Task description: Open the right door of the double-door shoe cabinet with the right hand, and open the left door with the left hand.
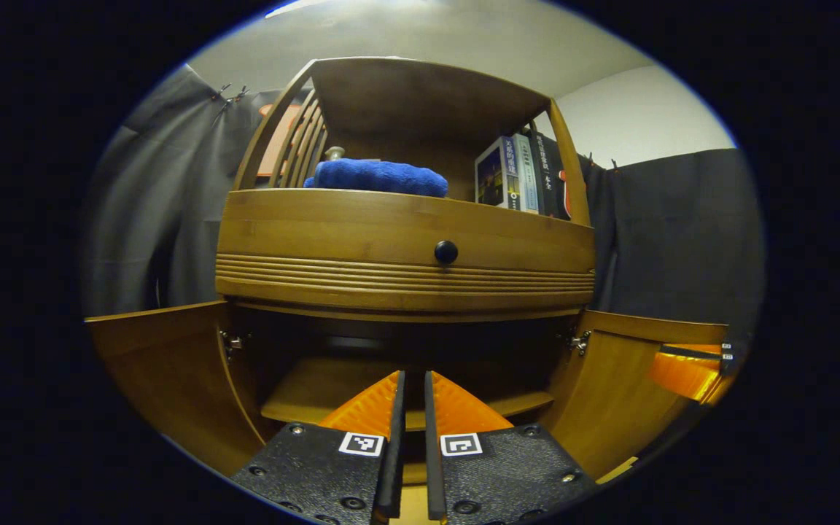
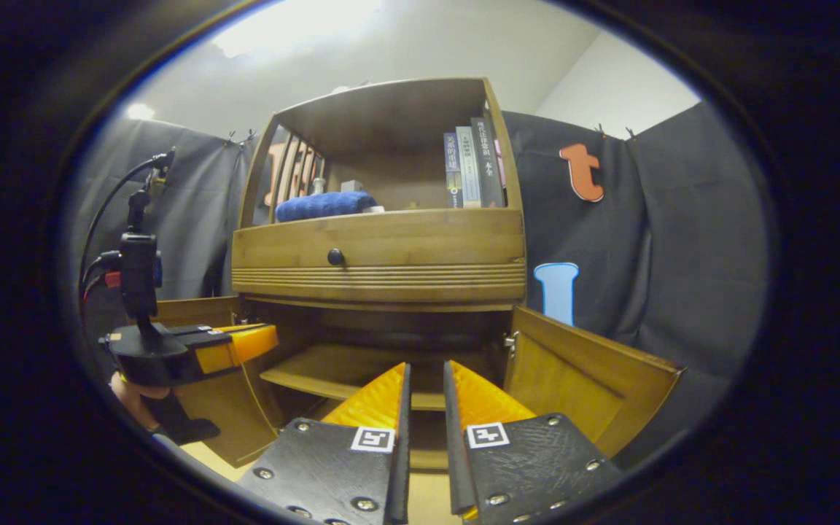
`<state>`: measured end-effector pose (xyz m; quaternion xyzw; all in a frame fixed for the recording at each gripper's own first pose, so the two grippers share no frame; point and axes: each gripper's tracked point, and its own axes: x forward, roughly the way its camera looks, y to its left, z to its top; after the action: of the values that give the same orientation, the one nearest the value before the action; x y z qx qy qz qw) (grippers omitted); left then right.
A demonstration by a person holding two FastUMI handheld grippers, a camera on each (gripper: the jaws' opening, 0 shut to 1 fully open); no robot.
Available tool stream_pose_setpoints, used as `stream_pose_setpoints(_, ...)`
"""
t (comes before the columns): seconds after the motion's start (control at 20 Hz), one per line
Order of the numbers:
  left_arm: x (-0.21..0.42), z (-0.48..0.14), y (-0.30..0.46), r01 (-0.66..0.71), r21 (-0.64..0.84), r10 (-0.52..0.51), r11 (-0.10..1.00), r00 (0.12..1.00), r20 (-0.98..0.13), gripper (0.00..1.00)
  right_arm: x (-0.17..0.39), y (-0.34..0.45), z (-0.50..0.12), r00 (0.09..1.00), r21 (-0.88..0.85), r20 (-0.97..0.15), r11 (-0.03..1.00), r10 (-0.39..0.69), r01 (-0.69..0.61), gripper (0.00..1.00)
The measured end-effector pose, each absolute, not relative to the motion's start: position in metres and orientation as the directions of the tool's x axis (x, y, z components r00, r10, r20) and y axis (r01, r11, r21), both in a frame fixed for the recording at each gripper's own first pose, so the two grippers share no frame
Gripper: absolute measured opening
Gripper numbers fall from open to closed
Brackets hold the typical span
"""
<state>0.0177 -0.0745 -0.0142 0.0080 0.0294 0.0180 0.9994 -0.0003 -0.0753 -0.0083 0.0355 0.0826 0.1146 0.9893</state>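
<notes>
We face the cabinet (image 2: 380, 255), which stands against the dark cloth wall (image 2: 653, 240) and is the biggest thing before us. Both of its lower doors stand swung outward: the left door (image 1: 165, 372) reaches toward the left edge of the left gripper view, and the right door (image 2: 588, 383) angles off to the right in the right gripper view. Between them the dark inside shows a shelf (image 2: 347, 372). Above the doors runs a drawer (image 1: 405, 248) with a round knob (image 1: 446, 252). On the open top shelf lie a blue towel (image 1: 380, 177) at the left and upright books (image 1: 522, 175) at the right.

Our left gripper (image 1: 413, 408) points at the opening, its fingers nearly together with a thin gap and nothing between them. Our right gripper (image 2: 425, 408) also faces the opening, fingers close with a narrow gap, grasping nothing. In the right gripper view the left gripper sits just beside the left door, a hand (image 2: 135, 401) beneath it.
</notes>
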Motion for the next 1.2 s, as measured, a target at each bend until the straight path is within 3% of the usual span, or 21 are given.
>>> stream_pose_setpoints(0.1,0.022,-0.017,-0.086,-0.003,0.034,0.005,0.999,0.998,-0.063,0.14,-0.002,-0.075,-0.011,0.964,0.083,-0.156,0.975,0.215,-0.204,0.22)
stream_pose_setpoints(0.15,0.024,-0.019,-0.093,0.019,0.033,-0.017,0.999,0.998,-0.065,0.06,-0.002,-0.076,-0.012,0.967,0.079,-0.156,0.978,0.202,-0.192,0.22)
stream_pose_setpoints(0.2,0.026,-0.022,-0.100,0.039,0.029,-0.037,0.999,0.997,-0.067,0.14,-0.003,-0.078,-0.013,0.969,0.079,-0.155,0.980,0.191,-0.180,0.22)
stream_pose_setpoints(0.55,0.036,-0.026,-0.124,0.119,0.019,-0.117,0.993,0.991,-0.067,0.14,-0.008,-0.087,-0.022,0.981,0.095,-0.150,0.990,0.120,-0.106,0.22)
stream_pose_setpoints(0.6,0.036,-0.025,-0.126,0.125,0.014,-0.124,0.992,0.990,-0.063,0.14,-0.008,-0.086,-0.023,0.982,0.097,-0.150,0.990,0.114,-0.100,0.12)
stream_pose_setpoints(0.65,0.034,-0.025,-0.128,0.131,0.014,-0.130,0.991,0.990,-0.062,0.22,-0.009,-0.086,-0.023,0.983,0.096,-0.151,0.991,0.108,-0.094,0.12)
stream_pose_setpoints(0.7,0.035,-0.025,-0.129,0.137,0.016,-0.136,0.990,0.989,-0.063,0.23,-0.010,-0.083,-0.024,0.983,0.093,-0.151,0.991,0.107,-0.094,0.12)
stream_pose_setpoints(0.75,0.034,-0.024,-0.129,0.140,0.017,-0.138,0.990,0.988,-0.061,0.18,-0.009,-0.082,-0.025,0.982,0.090,-0.153,0.992,0.106,-0.093,0.24)
stream_pose_setpoints(0.85,0.034,-0.023,-0.132,0.147,0.019,-0.146,0.989,0.988,-0.057,0.25,-0.007,-0.079,-0.022,0.983,0.090,-0.150,0.991,0.107,-0.095,0.26)
stream_pose_setpoints(0.95,0.033,-0.022,-0.135,0.147,0.017,-0.146,0.989,0.988,-0.048,0.39,-0.007,-0.076,-0.021,0.984,0.102,-0.140,0.990,0.111,-0.097,0.29)
stream_pose_setpoints(1.1,0.034,-0.022,-0.136,0.160,0.012,-0.160,0.987,0.986,-0.045,0.64,-0.010,-0.074,-0.018,0.984,0.110,-0.140,0.990,0.107,-0.092,0.34)
stream_pose_setpoints(1.15,0.034,-0.023,-0.138,0.168,0.009,-0.168,0.986,0.985,-0.048,0.72,-0.010,-0.074,-0.019,0.984,0.108,-0.147,0.990,0.101,-0.086,0.44)
stream_pose_setpoints(1.2,0.032,-0.024,-0.138,0.169,0.006,-0.168,0.986,0.985,-0.048,0.80,-0.013,-0.075,-0.020,0.982,0.110,-0.155,0.990,0.109,-0.093,0.45)
